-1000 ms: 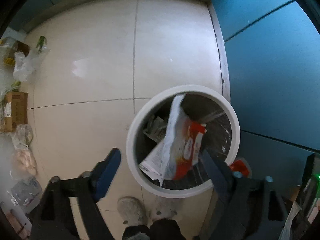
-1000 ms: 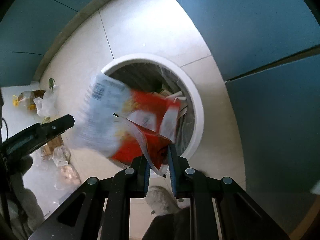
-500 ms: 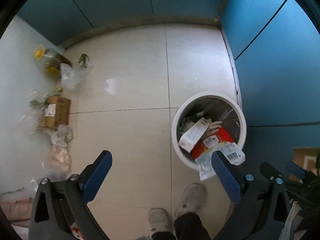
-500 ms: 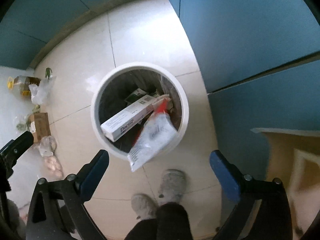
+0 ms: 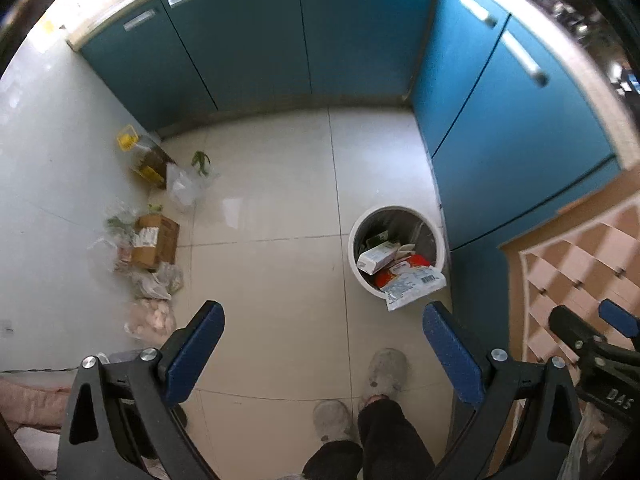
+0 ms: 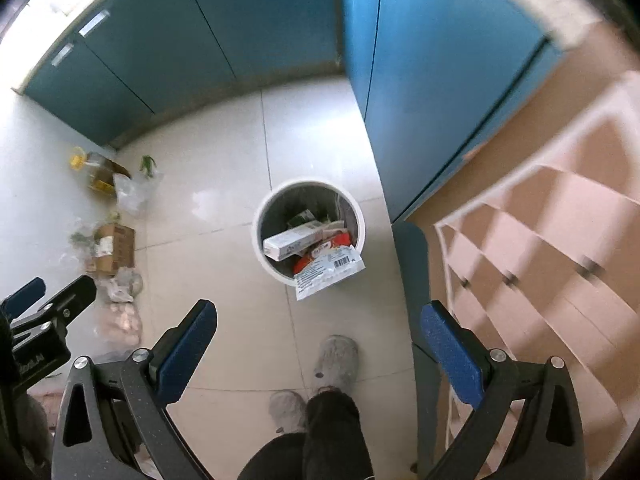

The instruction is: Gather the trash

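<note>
Both the left gripper [image 5: 322, 348] and the right gripper [image 6: 318, 346] hang spread and empty above the white bin [image 6: 260, 224]. One red-and-white wrapper [image 6: 330, 270] droops over its near rim and could slip out; inside, one carton [image 6: 294, 242], perhaps more scraps.

Ahead of the matt blue rubbery fingers [image 5: 194, 354], the pale glossy tiled floor [image 5: 272, 200] mirrors light. The round white smooth plastic bin [image 6: 266, 264] holds a glossy crinkled red-and-white plastic wrapper [image 6: 330, 270] and a long white cardboard carton [image 6: 292, 242]. Left of the fingers lie a brown matt cardboard box [image 5: 156, 236] and clear filmy plastic bags [image 5: 184, 188]. The teal cabinet doors [image 5: 248, 40] look smooth and satin.
</note>
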Motion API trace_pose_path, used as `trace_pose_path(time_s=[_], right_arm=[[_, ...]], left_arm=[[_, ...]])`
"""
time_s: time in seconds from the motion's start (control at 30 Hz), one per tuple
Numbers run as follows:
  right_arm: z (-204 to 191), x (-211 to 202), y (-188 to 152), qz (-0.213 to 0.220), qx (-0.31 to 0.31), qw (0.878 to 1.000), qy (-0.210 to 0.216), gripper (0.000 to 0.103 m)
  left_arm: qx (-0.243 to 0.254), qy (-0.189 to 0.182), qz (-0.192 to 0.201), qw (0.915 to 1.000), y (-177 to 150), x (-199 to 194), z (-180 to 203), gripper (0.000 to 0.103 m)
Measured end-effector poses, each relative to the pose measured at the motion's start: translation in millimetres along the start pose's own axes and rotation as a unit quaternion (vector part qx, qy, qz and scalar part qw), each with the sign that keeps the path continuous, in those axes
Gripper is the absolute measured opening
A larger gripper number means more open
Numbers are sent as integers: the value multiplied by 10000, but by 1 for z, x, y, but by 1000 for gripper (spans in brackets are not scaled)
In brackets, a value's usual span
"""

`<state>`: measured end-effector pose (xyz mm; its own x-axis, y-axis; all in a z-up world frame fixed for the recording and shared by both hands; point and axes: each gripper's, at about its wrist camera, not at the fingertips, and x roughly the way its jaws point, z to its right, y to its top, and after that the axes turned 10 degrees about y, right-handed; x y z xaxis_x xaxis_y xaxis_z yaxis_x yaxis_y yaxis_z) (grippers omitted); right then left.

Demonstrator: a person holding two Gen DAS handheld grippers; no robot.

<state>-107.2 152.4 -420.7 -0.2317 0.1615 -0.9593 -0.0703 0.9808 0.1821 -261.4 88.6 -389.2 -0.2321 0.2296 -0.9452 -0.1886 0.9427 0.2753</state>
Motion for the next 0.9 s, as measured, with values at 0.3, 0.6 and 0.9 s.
trace_pose_path(time_s=[0.3, 0.6, 0.9], right_arm=[[-26, -176, -76, 719, 61, 9970, 277, 103], [-39, -330, -127, 1177, -298, 9897, 764, 103], [-41, -422, -158, 1319, -705, 9796, 1341, 103]], left_arm=[[44, -106, 565, 9983, -46, -139, -35, 101], [-199, -674, 988, 9926, -81, -260, -50, 101], [-322, -1289, 1391, 9813, -98, -340, -63, 101]])
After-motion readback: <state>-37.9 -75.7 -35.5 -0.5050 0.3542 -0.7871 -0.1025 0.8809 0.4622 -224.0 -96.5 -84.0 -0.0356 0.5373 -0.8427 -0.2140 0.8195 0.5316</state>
